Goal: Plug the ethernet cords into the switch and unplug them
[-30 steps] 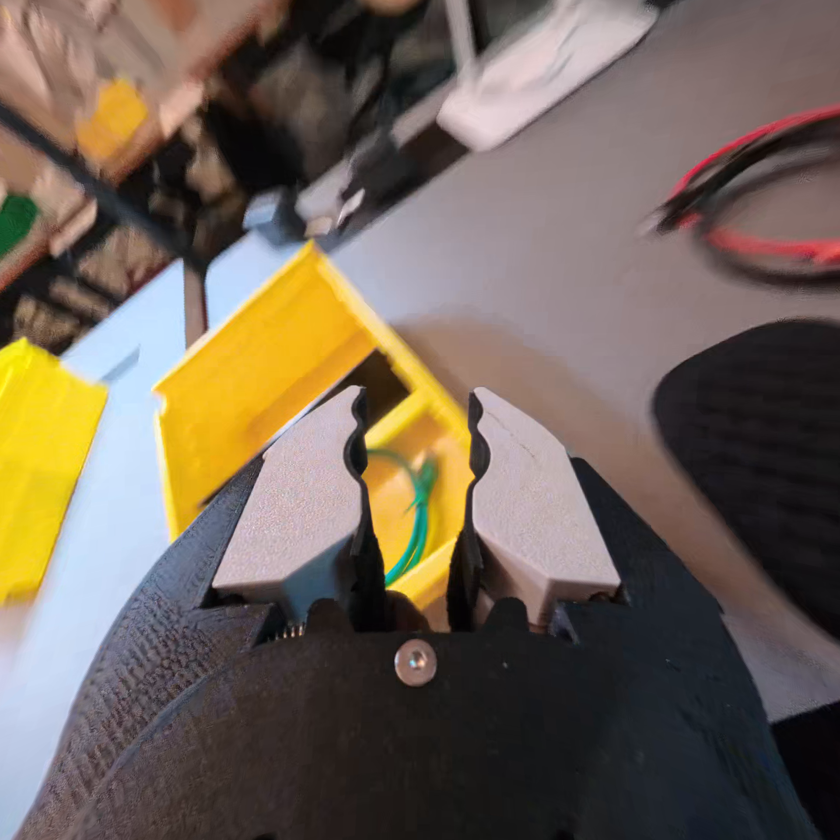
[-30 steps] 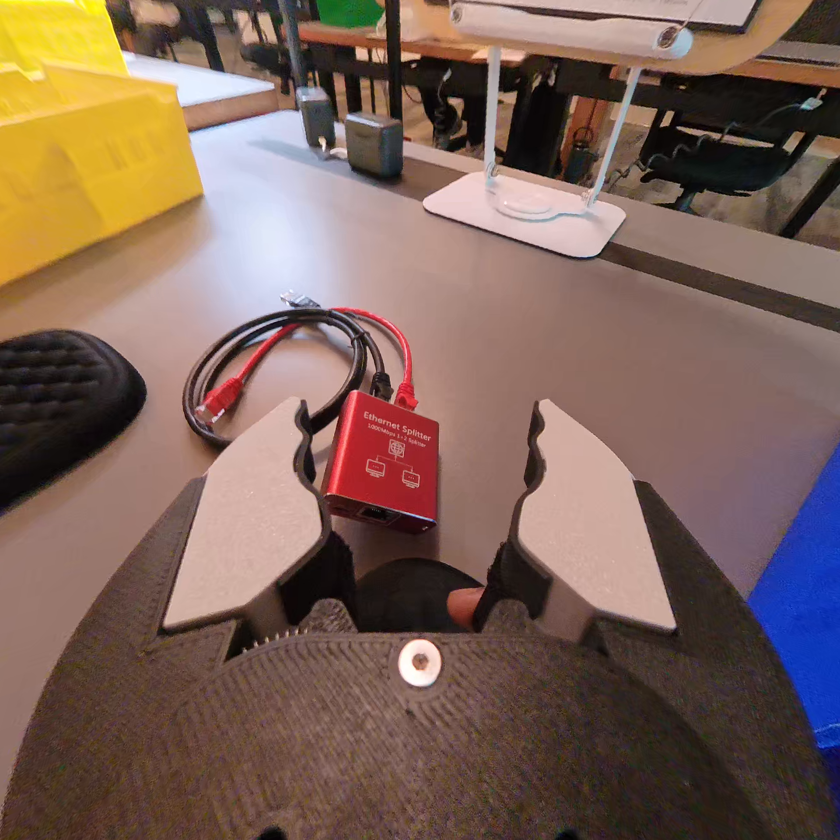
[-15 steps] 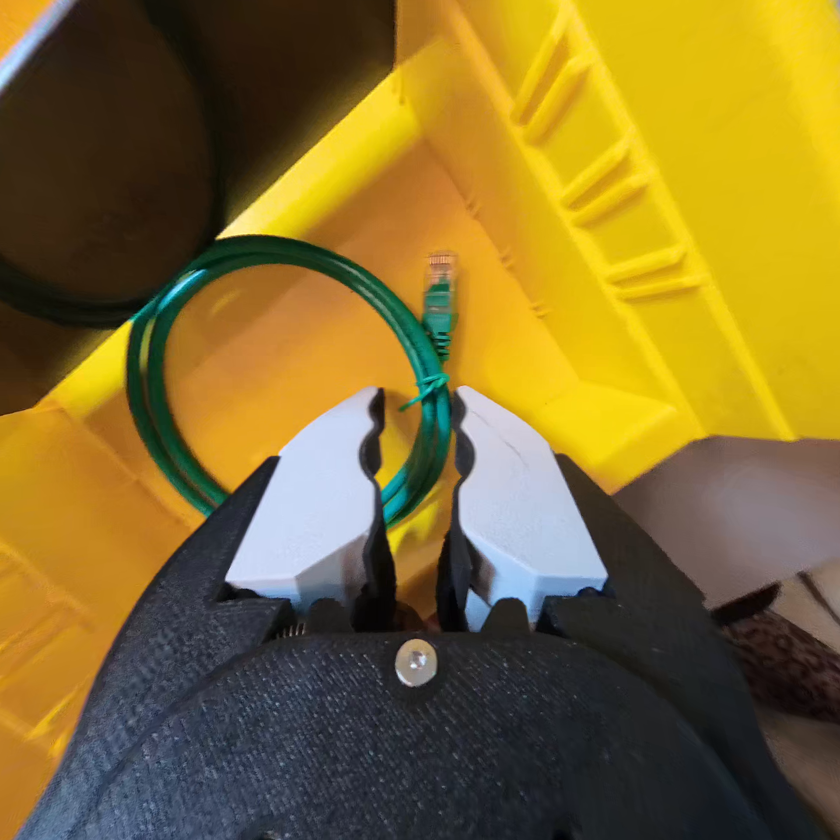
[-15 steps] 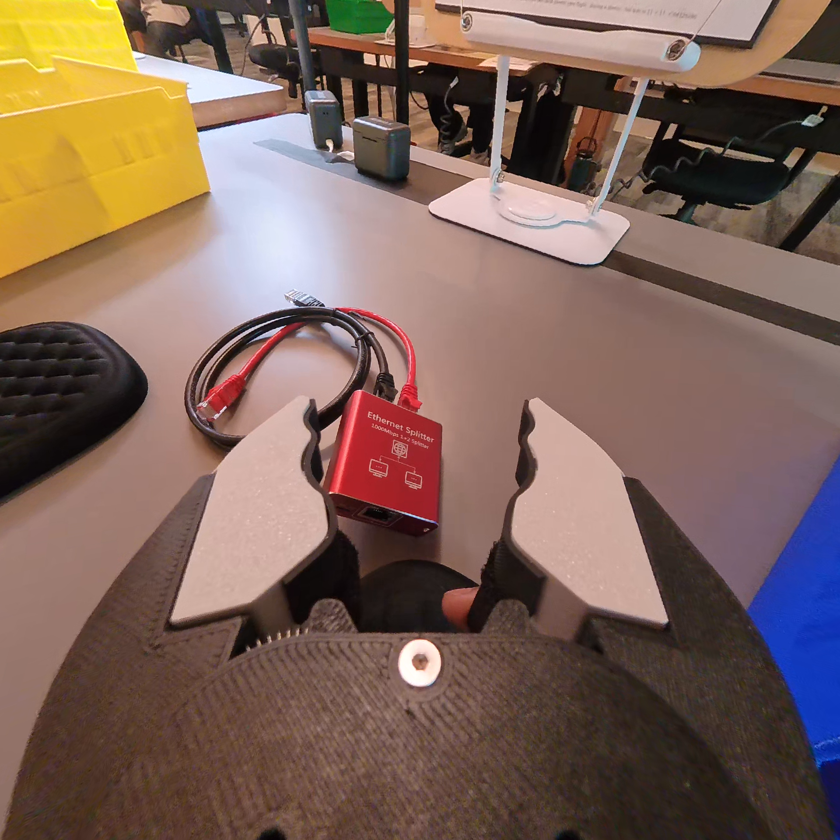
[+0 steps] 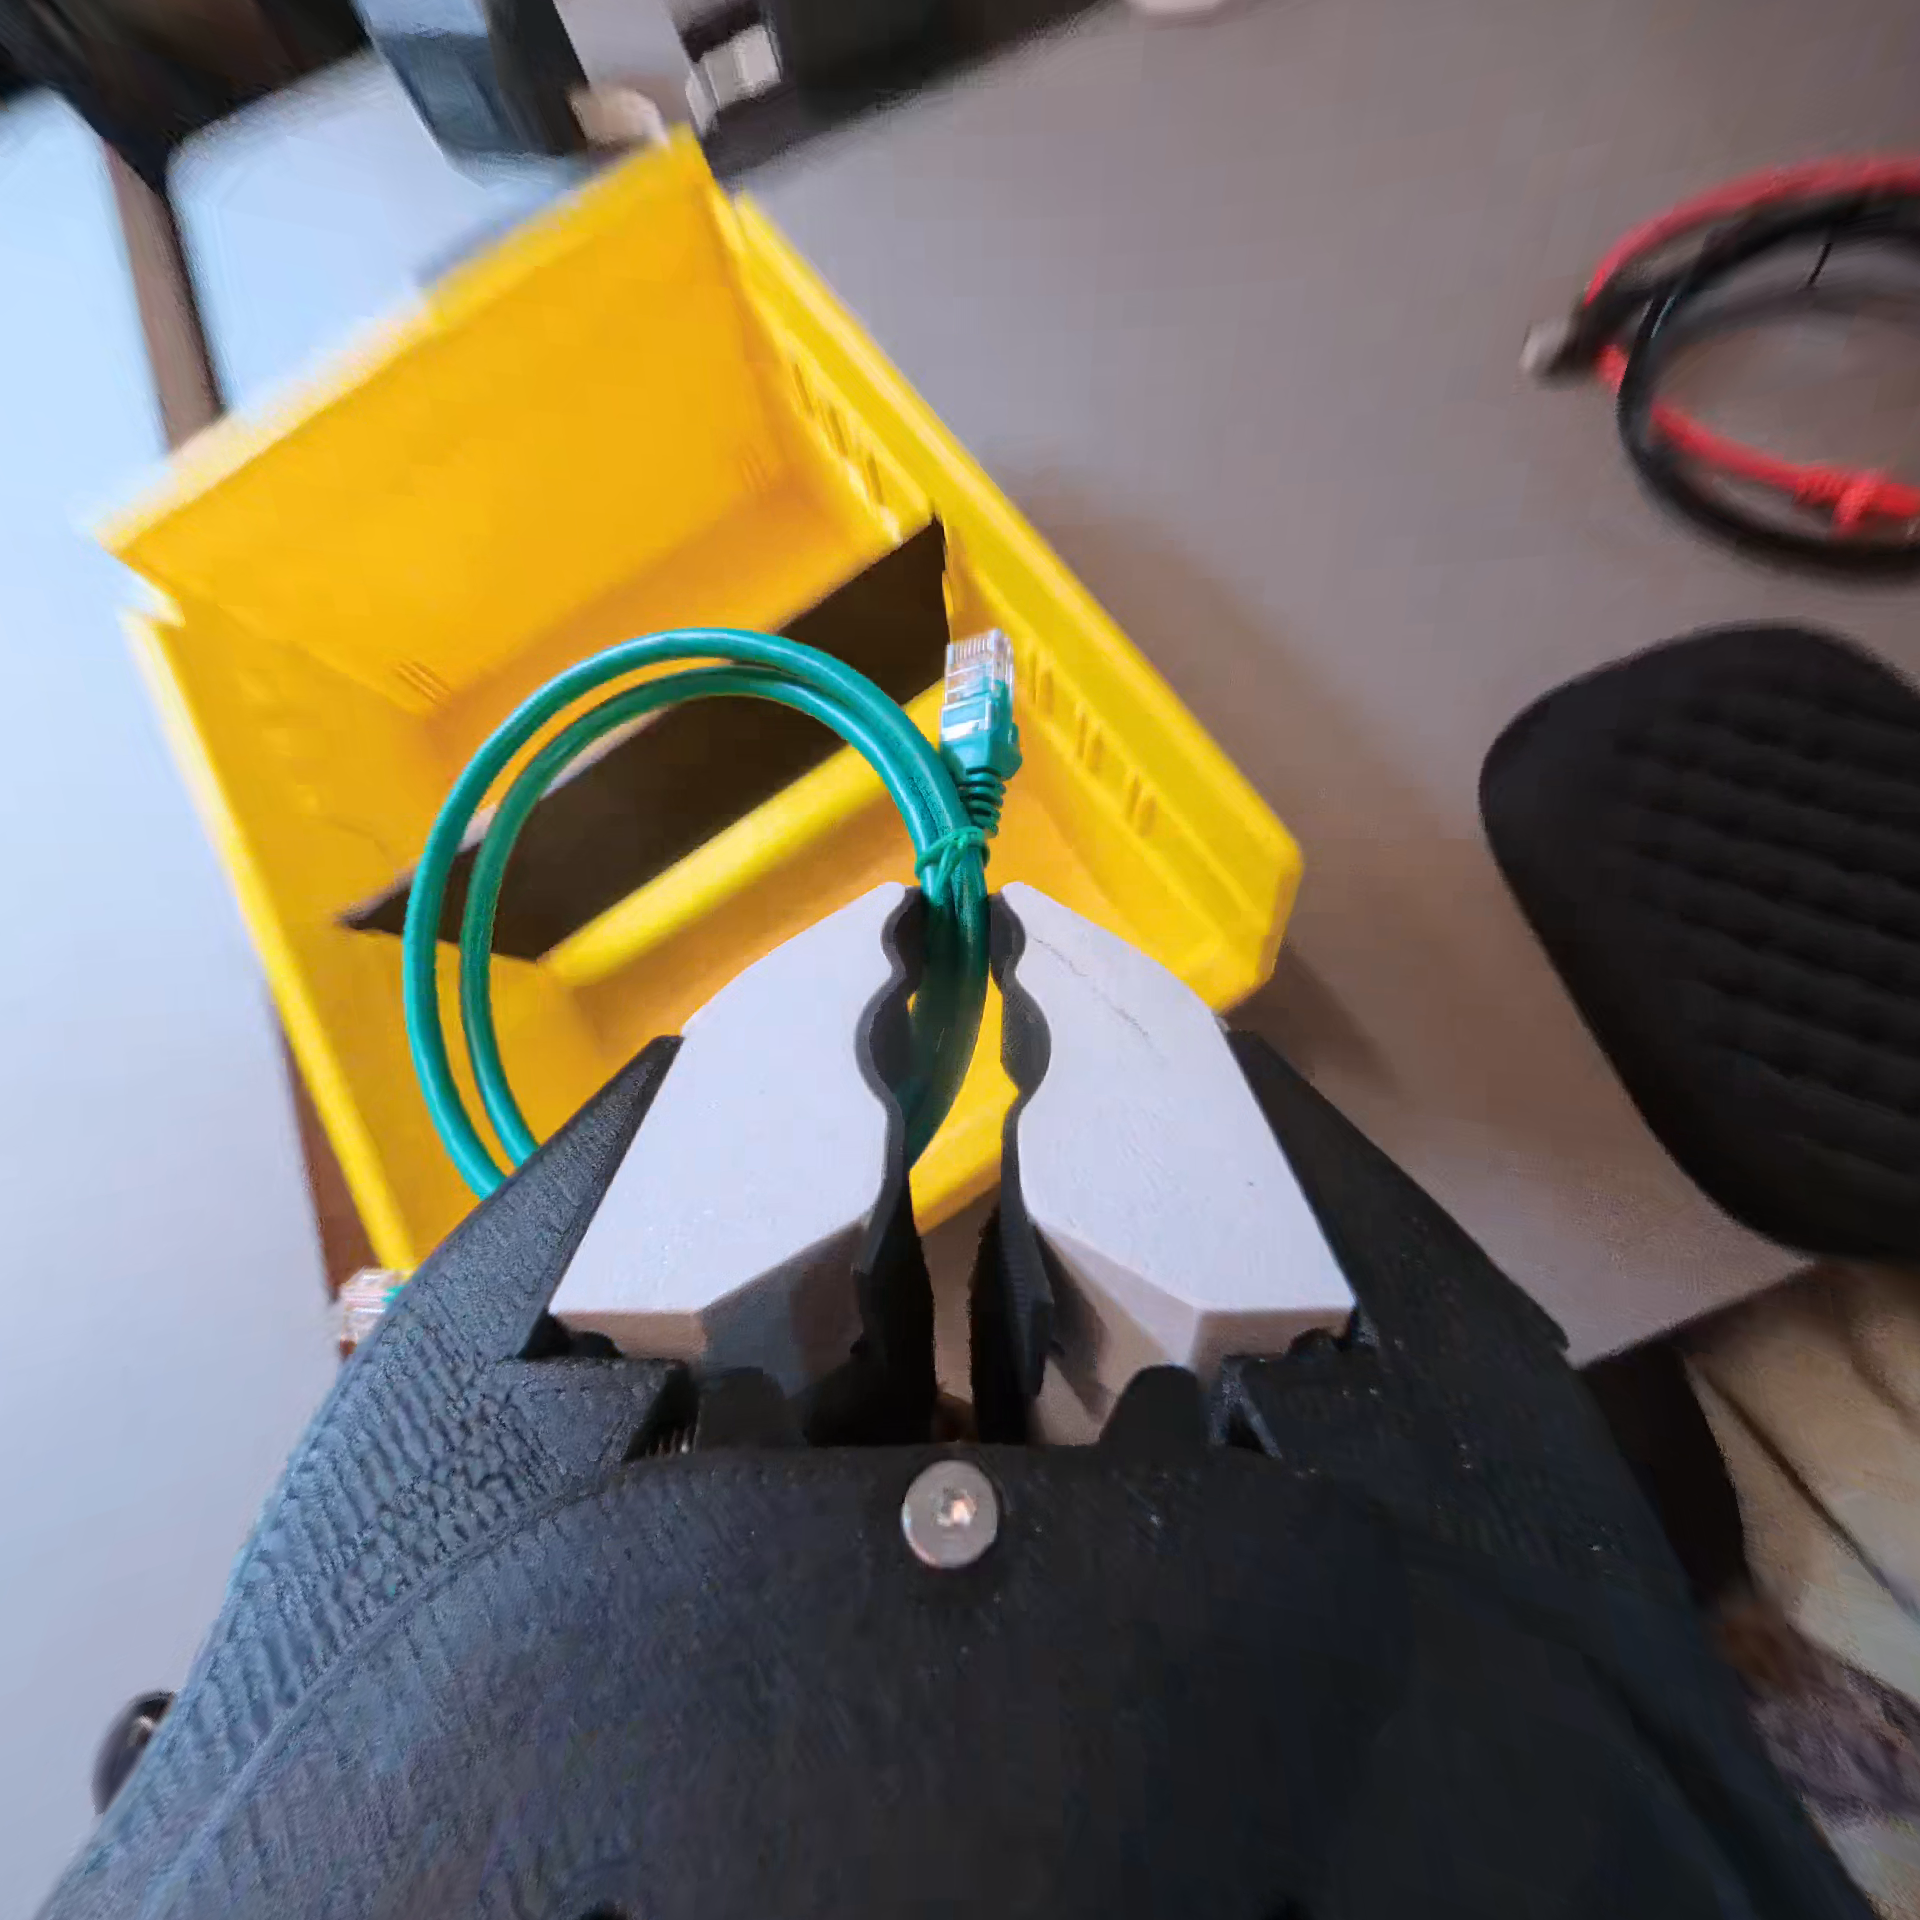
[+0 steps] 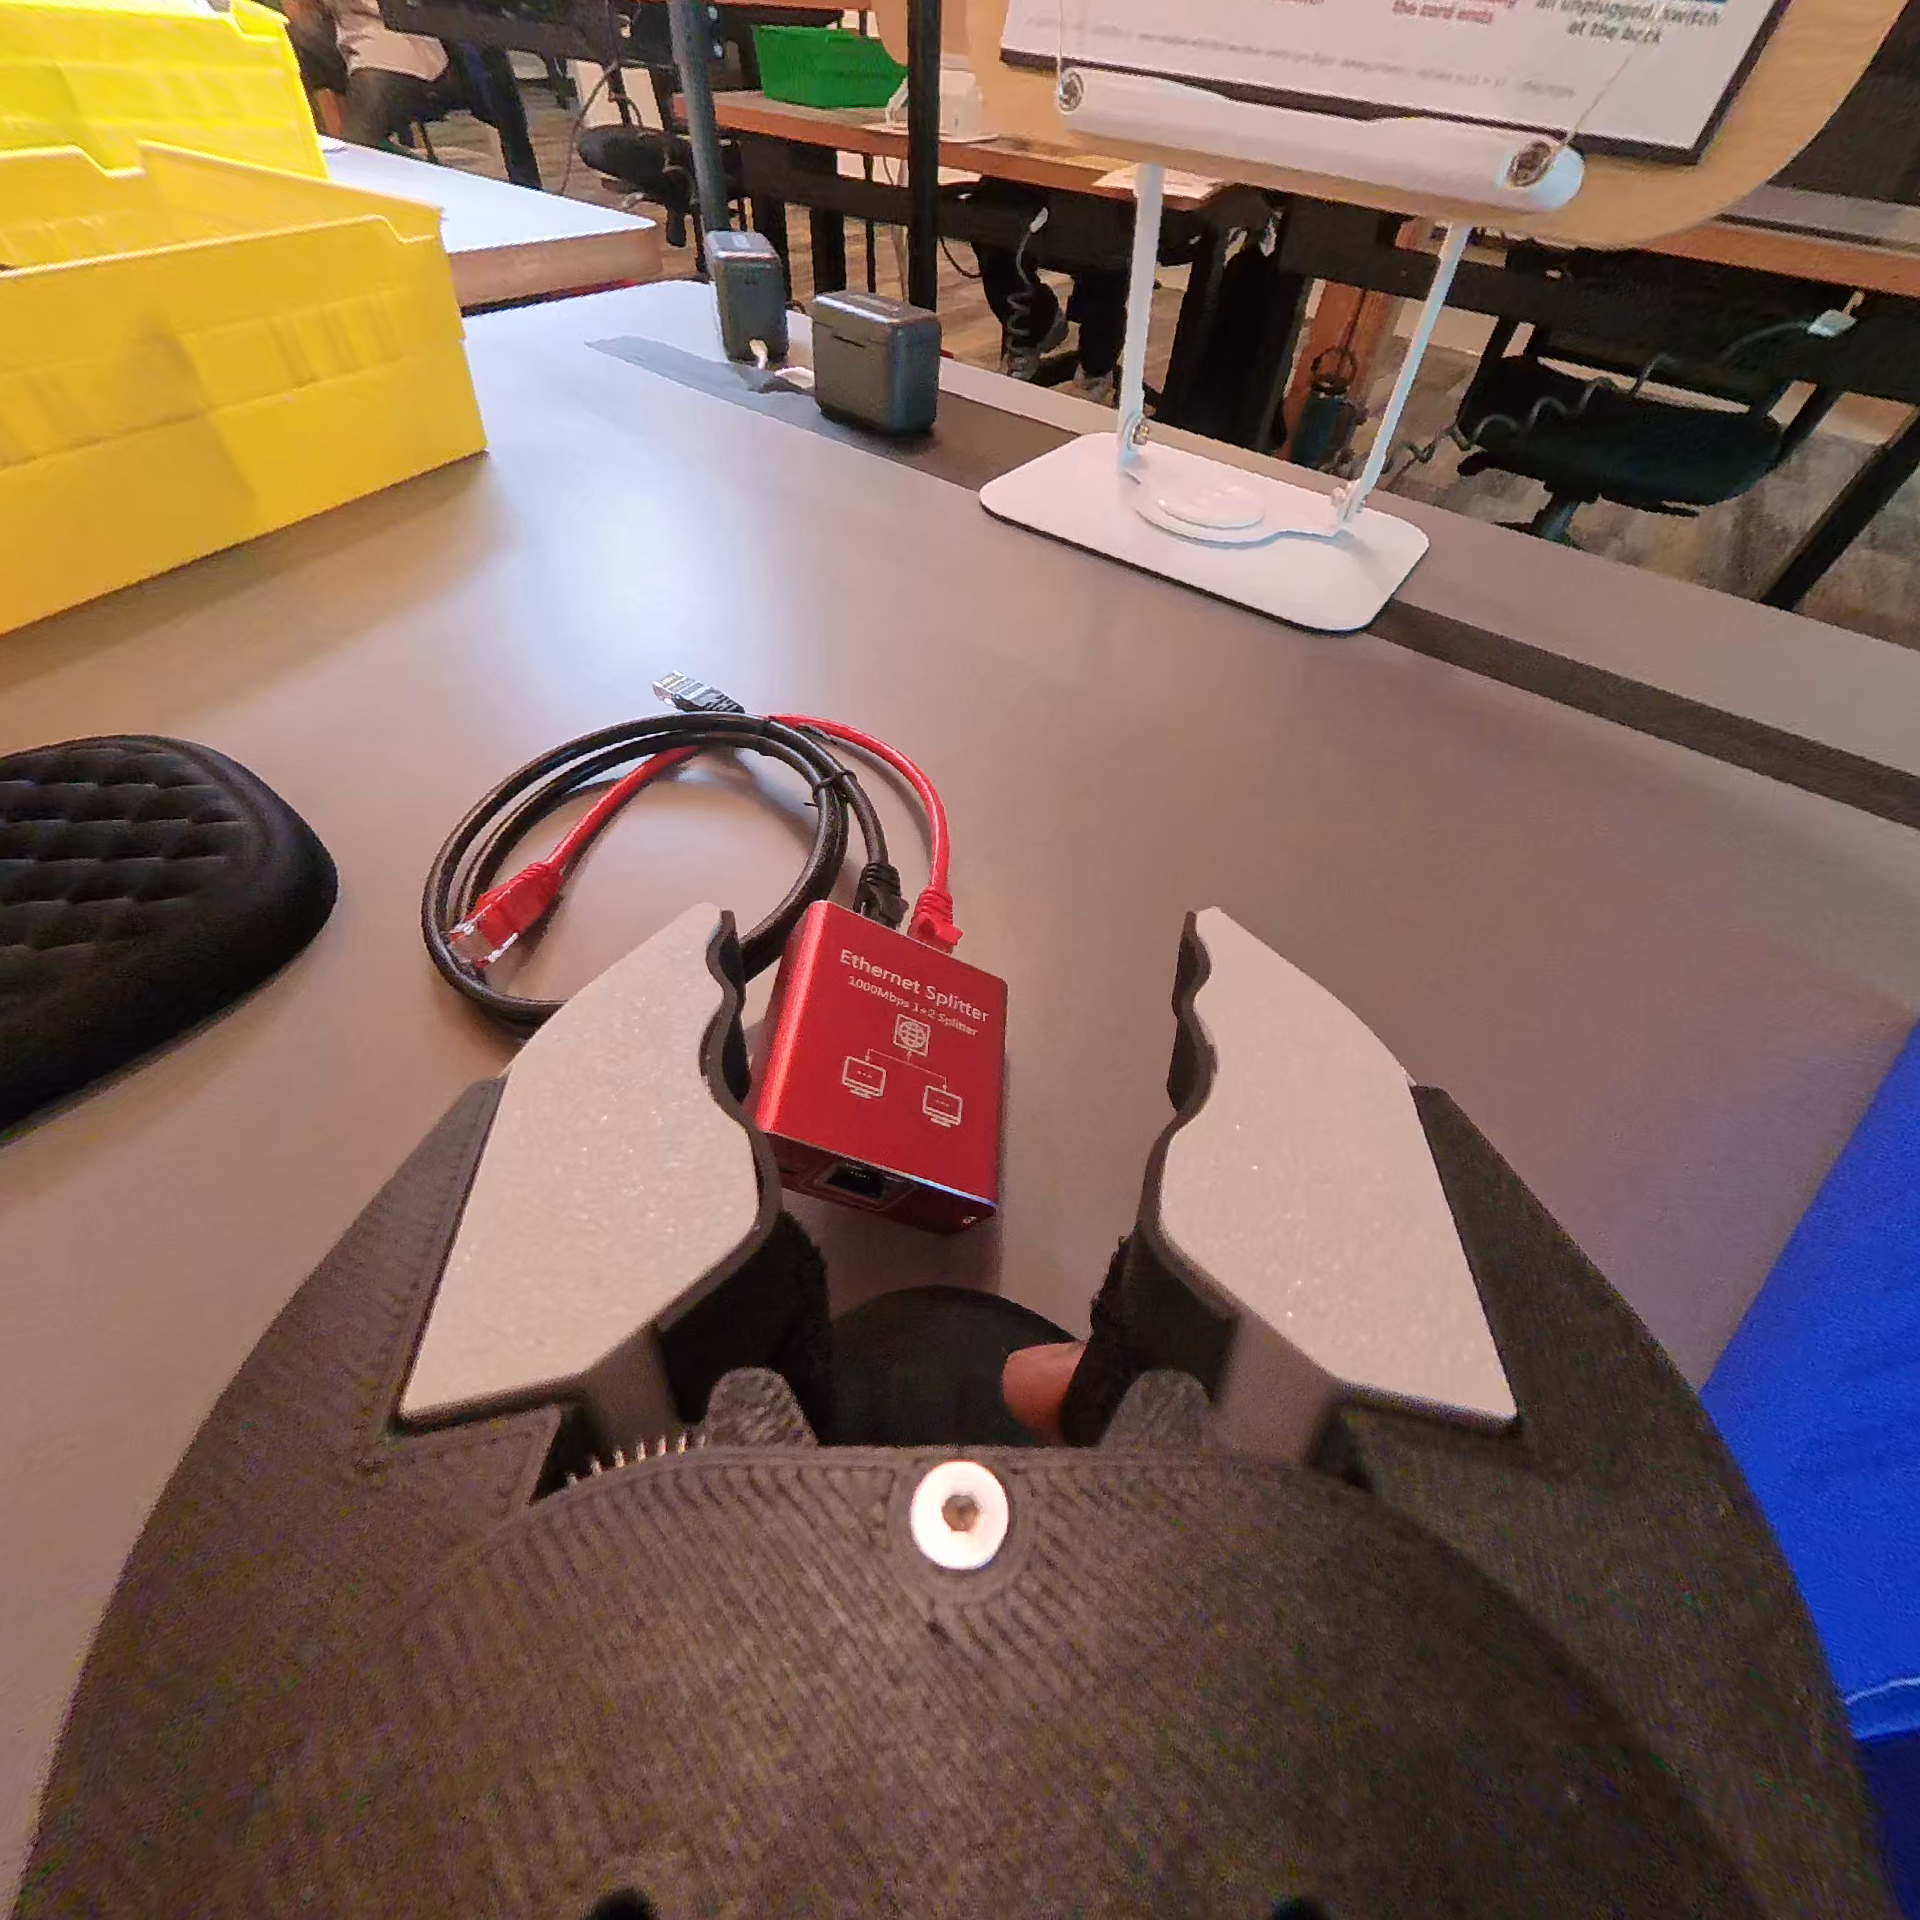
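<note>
The little red switch [image 6: 888, 1070] sits on the grey counter [image 6: 1299, 831], right between the fingers of the right gripper [image 6: 954, 945], which is spread wide with nothing in it. A black cord [image 6: 623, 758] and a red cord [image 6: 935, 821] are plugged into the switch's far side, loose ends coiled just left of it. Over on the left, the left gripper [image 5: 951, 902] is clamped on a coiled green cord [image 5: 582, 717], held up above a yellow bin [image 5: 520, 499], one plug [image 5: 979, 698] sticking up. A black padded rest [image 6: 125, 883] lies between the bin and the switch.
</note>
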The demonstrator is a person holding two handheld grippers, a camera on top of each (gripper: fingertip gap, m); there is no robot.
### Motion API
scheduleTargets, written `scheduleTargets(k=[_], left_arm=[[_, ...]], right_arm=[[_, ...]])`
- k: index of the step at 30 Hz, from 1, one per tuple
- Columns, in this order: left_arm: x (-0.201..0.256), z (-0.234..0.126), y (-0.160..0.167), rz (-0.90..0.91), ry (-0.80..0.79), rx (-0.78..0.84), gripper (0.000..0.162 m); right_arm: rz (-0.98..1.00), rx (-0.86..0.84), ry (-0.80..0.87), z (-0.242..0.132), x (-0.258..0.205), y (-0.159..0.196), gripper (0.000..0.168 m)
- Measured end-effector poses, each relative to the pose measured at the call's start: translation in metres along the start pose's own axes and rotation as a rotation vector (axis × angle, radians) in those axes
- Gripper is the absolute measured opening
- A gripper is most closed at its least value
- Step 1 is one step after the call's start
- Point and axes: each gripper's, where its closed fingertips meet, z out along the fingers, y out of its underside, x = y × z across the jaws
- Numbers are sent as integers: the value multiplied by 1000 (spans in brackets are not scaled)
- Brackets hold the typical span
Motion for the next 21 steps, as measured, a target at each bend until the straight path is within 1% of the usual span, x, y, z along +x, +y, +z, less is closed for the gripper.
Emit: scheduleTargets(k=[2, 4, 5, 7, 9, 11, 12, 13, 14, 16, 19, 21], left_arm=[[6, -21, -30, 53, -54, 175, 12], [27, -39, -59, 100, -23, 350, 12], [43, -47, -73, 111, 26, 434, 12], [85, -59, -92, 128, 223, 552, 12], [130, -65, -102, 141, 447, 609, 12], [170, -64, -104, 162, 637, 606, 13], [187, -62, -104, 173, 712, 589, 13], [202, -59, -102, 192, 776, 563, 12], [215, -55, -102, 204, 823, 543, 12], [238, -47, -99, 229, 906, 490, 12], [265, -38, -94, 263, 1003, 421, 11], [278, -33, -91, 287, 1047, 384, 11]], right_arm=[[-21, 13, -7, -1, -2, -2, 80], [-47, 28, -22, -2, -5, -5, 81], [-63, 41, -34, -2, -8, -7, 82], [-103, 83, -68, -6, -15, -14, 81], [-152, 164, -130, -13, -28, -29, 77], [-224, 300, -226, -29, -49, -50, 44], [-267, 389, -275, -40, -61, -64, 31], [-314, 478, -326, -52, -74, -77, 26], [-363, 543, -379, -62, -86, -87, 24], [-454, 605, -493, -77, -112, -101, 26], [-561, 645, -654, -91, -148, -114, 32], [-618, 649, -721, -94, -166, -117, 34]])
